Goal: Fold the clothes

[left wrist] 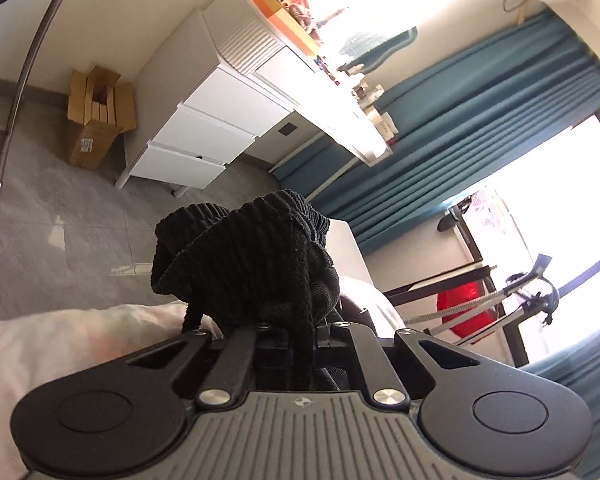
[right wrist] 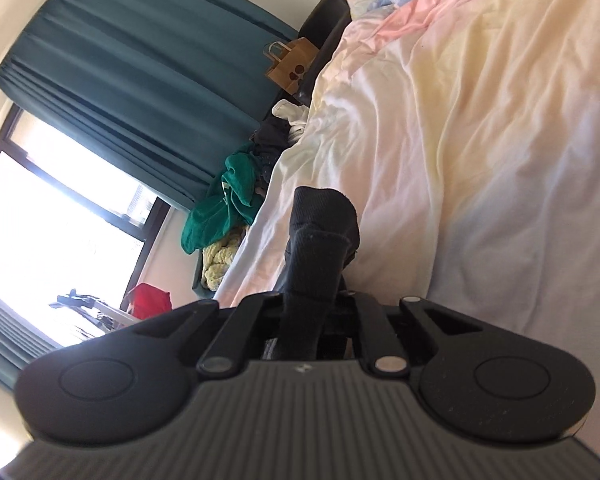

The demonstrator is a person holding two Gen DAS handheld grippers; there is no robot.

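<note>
- Left gripper (left wrist: 288,320): jaws pressed together, pinching a bunched edge of the black ribbed knit garment (left wrist: 252,256); the fingertips are buried in the fabric, and a fold trails back over the gripper body.
- Right gripper (right wrist: 312,300): jaws likewise pressed together on a narrower black ribbed end (right wrist: 324,224), probably part of the same garment, though neither view shows the cloth between the two grips.
- Location of the garment: at both grips it is raised clear of the bed sheet (right wrist: 480,140), at the sheet's near edge; the teal curtain (right wrist: 140,80) and a pile of green clothing (right wrist: 220,204) lie beyond that edge.
- Orientation: the held ends point forward and away from each gripper. The long axis presumably runs from one grip to the other, but it cannot be confirmed here.
- Step in hand, judged: lifting the garment to spread it out.
- Good practice: draw the grips apart until the edge between them is taut and level, keep both pinches firm, then lower the garment flat on the sheet before creasing.
</note>
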